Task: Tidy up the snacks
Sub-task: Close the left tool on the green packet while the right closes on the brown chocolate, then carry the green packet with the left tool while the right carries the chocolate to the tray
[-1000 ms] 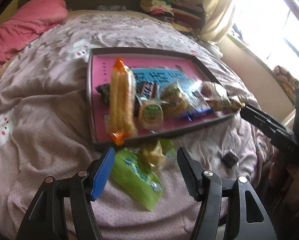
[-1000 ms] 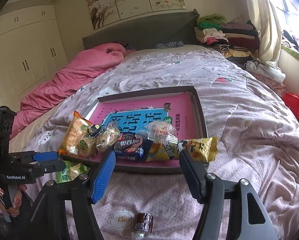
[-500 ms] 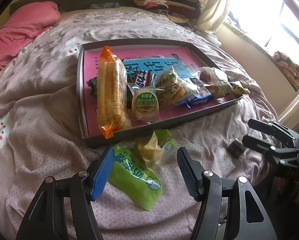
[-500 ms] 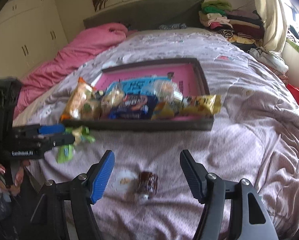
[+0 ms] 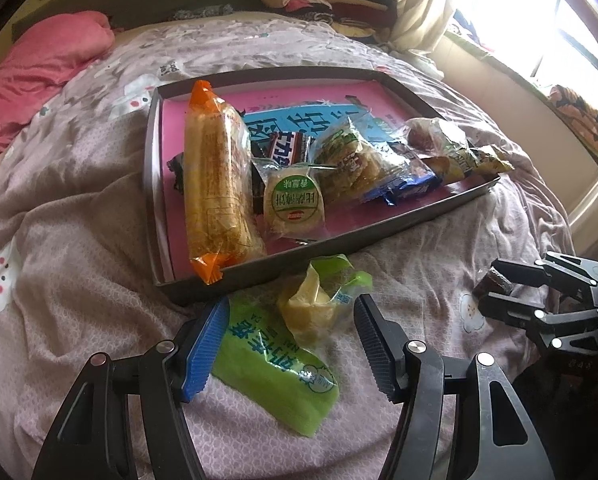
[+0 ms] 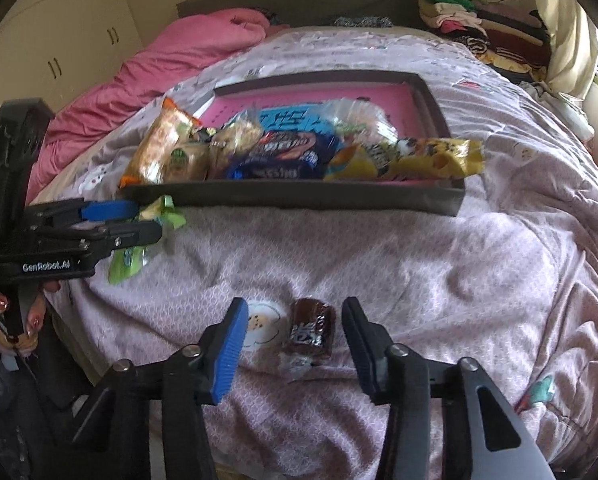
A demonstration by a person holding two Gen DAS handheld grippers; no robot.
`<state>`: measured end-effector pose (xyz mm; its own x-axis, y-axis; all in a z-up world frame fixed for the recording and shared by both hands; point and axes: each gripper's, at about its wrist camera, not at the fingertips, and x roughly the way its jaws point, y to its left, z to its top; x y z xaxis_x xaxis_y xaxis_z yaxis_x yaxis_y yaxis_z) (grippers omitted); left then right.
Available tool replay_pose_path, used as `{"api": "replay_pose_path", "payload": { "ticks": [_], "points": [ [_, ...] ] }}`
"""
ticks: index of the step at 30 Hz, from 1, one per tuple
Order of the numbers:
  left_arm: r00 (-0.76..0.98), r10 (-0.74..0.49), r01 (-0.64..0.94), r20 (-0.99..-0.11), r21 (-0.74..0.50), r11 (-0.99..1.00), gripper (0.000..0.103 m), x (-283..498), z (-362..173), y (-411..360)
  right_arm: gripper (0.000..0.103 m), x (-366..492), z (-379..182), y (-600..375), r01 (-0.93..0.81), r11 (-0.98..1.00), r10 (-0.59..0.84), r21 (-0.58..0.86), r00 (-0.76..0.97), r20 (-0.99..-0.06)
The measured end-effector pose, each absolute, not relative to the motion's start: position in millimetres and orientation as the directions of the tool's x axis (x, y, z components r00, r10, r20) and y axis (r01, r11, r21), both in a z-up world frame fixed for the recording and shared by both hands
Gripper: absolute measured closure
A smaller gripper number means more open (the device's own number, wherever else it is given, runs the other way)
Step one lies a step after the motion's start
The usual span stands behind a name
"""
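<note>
Leftmost, the left hand-held gripper [image 5: 289, 340] hangs with fingers apart around a green snack packet [image 5: 275, 364] and a small yellow cake [image 5: 311, 312], both lying on the bed [image 5: 79, 260] just outside the tray's [image 5: 155, 208] near edge. Snacks crowd the tray's near side. Further right, the right hand-held gripper [image 6: 293, 340] straddles a brown wrapped candy [image 6: 309, 332] near the bed's foot edge, fingers apart.

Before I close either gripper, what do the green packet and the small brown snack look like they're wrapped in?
Green packet: thin plastic film, probably; glossy, crinkled, and clear where the yellow snack shows through. Small brown snack: clear shiny wrapper, likely plastic; twisted, glinting end.
</note>
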<state>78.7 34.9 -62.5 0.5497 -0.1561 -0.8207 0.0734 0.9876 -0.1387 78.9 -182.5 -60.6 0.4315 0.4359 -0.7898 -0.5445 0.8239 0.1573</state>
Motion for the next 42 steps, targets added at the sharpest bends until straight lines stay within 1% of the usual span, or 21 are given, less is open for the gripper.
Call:
{"api": "replay_pose_path", "payload": {
  "ticks": [5,7,9,12,13,14,17,21,28,42],
  "points": [
    [0.541,-0.142,0.088,-0.829,-0.112,0.990,0.037,81.4,-69.7,29.5,0.059,81.8,-65.5,-182.1,-0.538,0.827,0.430,0.162,0.419,-0.800],
    [0.539,-0.135,0.093,-0.832,-0.100,0.991,0.037,81.9,-72.3,26.5,0.062,84.3,-69.1,-182.8,-0.526,0.835,0.415,0.160,0.413,-0.811],
    [0.539,-0.124,0.097,-0.833,-0.084,0.992,0.037,82.3,-74.9,22.9,0.063,86.7,-71.8,-183.4,-0.520,0.838,0.413,0.166,0.404,-0.816],
    [0.540,-0.113,0.102,-0.834,-0.069,0.992,0.037,83.2,-76.7,19.7,0.069,87.2,-72.5,-183.5,-0.519,0.839,0.412,0.166,0.406,-0.815],
    [0.541,-0.116,0.100,-0.833,-0.073,0.992,0.041,83.4,-76.5,20.1,0.073,87.1,-73.1,-183.3,-0.520,0.838,0.411,0.163,0.406,-0.816],
    [0.540,-0.117,0.100,-0.833,-0.075,0.992,0.054,83.6,-76.0,20.2,0.076,87.6,-73.3,-183.6,-0.519,0.839,0.409,0.162,0.407,-0.817],
    [0.537,-0.119,0.108,-0.835,-0.072,0.992,0.066,83.8,-73.8,19.5,0.076,86.9,-72.5,-183.7,-0.524,0.836,0.414,0.163,0.407,-0.815],
    [0.539,-0.141,0.124,-0.830,-0.088,0.988,0.067,80.7,-68.9,16.5,0.076,84.6,-66.7,-183.2,-0.536,0.828,0.430,0.165,0.419,-0.800],
    [0.540,-0.185,0.141,-0.821,-0.128,0.982,0.068,74.9,-59.4,12.0,0.076,80.9,-47.7,-185.0,-0.551,0.817,0.475,0.170,0.477,-0.739],
    [0.591,-0.212,0.148,-0.779,-0.154,0.977,0.068,63.9,-29.1,10.2,0.076,81.5,-32.4,-178.8,-0.575,0.794,0.531,0.199,0.494,-0.689]
  ]
}}
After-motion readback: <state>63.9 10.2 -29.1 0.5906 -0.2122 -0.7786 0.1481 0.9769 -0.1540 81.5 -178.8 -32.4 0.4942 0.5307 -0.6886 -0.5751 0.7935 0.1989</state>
